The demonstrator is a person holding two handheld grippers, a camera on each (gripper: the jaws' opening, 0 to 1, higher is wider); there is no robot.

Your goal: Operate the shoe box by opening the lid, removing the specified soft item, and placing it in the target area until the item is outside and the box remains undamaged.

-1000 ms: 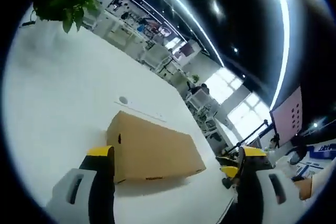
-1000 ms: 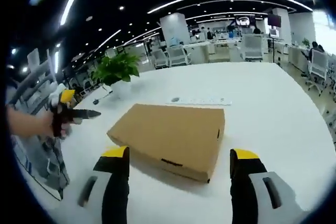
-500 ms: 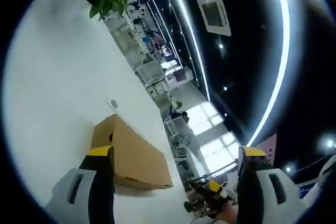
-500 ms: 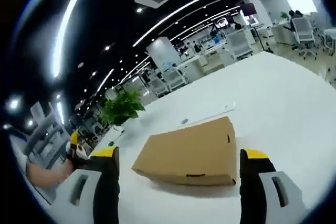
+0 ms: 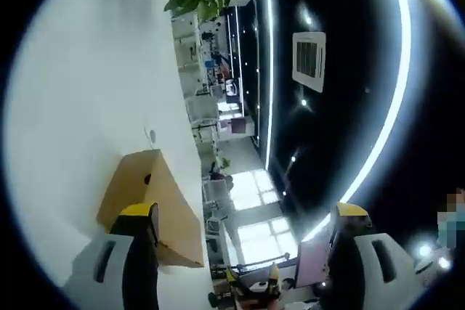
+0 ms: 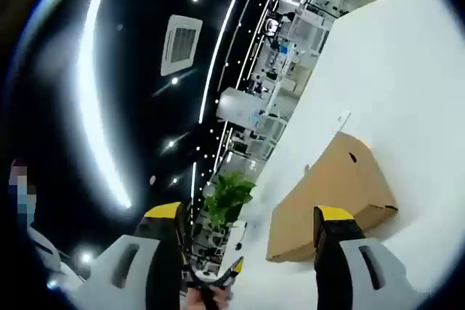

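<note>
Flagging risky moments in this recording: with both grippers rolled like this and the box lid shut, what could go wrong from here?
Both views are rolled steeply, so the shoe box sits off to one side of each gripper; an approach could come in skewed and dent a cardboard edge.

The left gripper and right gripper are open with nothing between the jaws, and may clip each other converging on the closed lid.

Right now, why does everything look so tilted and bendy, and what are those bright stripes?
Left gripper view: rolled sideways, so the table stands like a wall, and the fisheye bends the ceiling light into a glowing arc. Right gripper view: same tilt, glaring light strip, box still sharp.
</note>
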